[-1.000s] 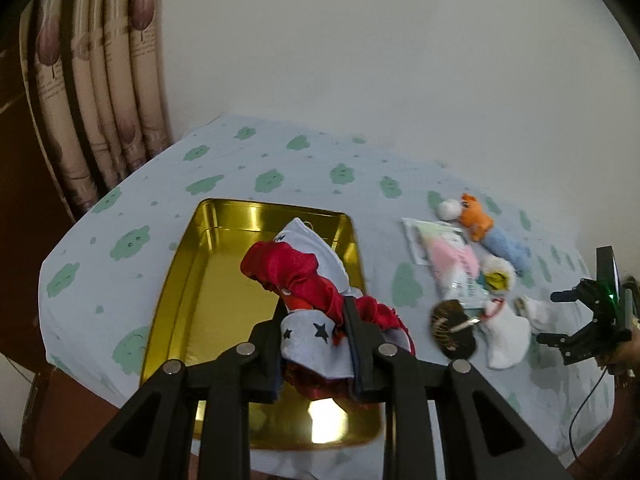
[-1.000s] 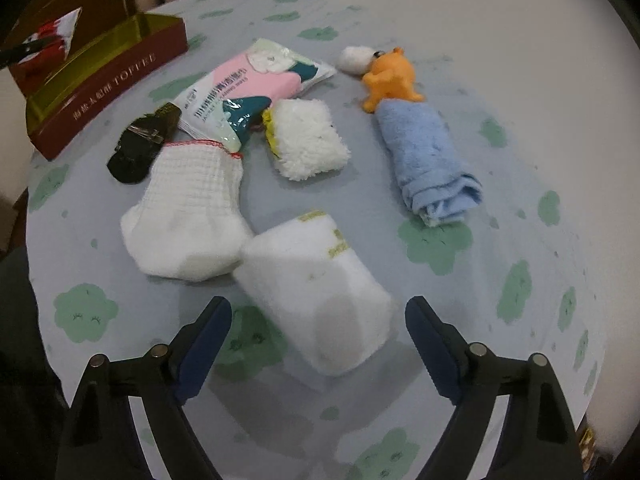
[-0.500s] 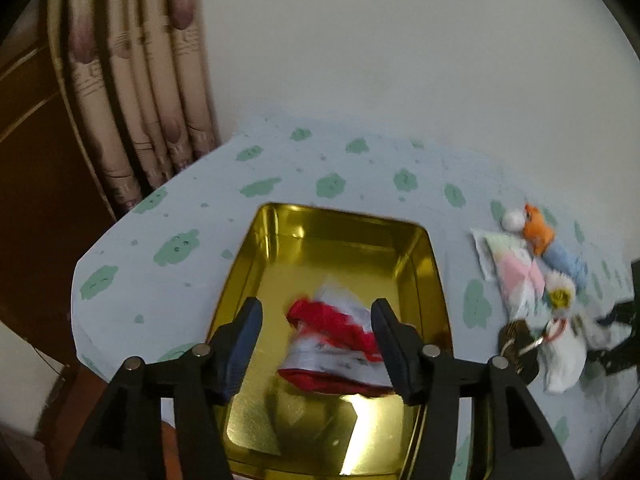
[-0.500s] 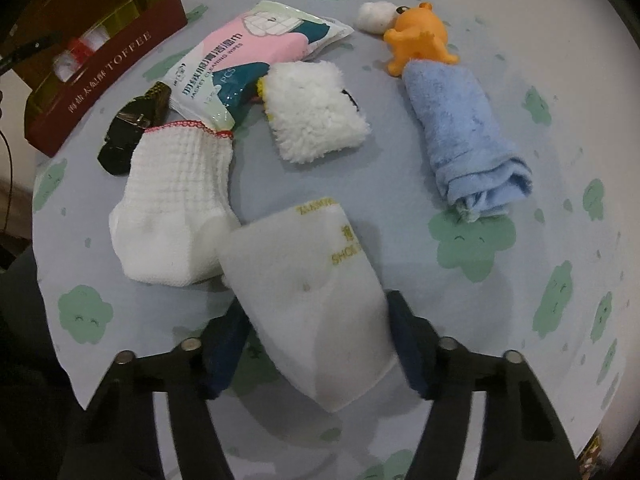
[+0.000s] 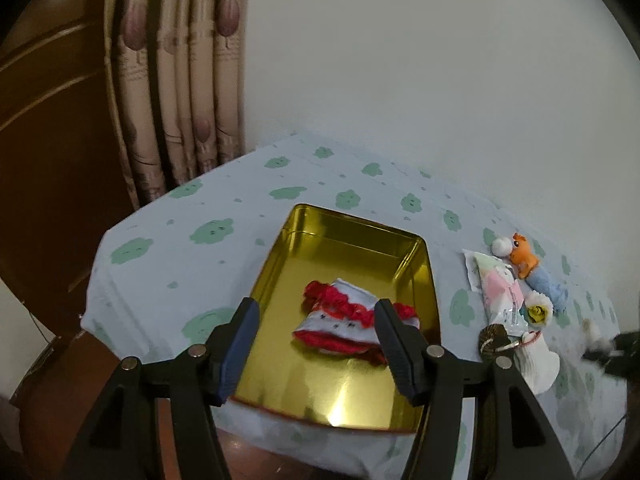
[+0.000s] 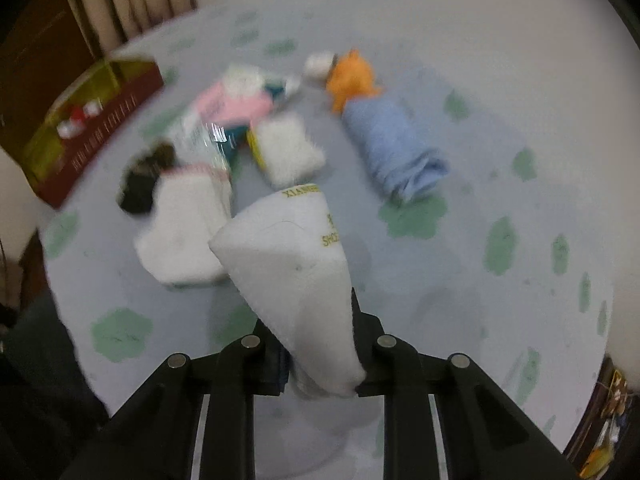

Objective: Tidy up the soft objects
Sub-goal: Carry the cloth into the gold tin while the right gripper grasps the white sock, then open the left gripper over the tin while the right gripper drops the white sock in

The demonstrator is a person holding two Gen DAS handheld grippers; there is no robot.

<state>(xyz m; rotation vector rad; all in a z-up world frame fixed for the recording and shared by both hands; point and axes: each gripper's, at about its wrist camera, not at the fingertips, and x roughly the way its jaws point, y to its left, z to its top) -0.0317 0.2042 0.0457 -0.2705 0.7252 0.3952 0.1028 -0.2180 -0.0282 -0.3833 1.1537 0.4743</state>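
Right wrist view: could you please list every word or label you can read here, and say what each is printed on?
"XIAME", cut off at the fold: gold letters at the top edge of the white folded cloth held in the right tongs.
"SHOC", cut off: gold letters lower on the same cloth.
Pale lettering on the dark red side of the gold-lined tin box: too blurred to read.
Print on the pink and white plastic packet: too blurred.

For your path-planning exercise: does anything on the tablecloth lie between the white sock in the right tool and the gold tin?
Yes. The ribbed white sock, dark hair clip and pink packet lie between the held white sock and the gold tin.
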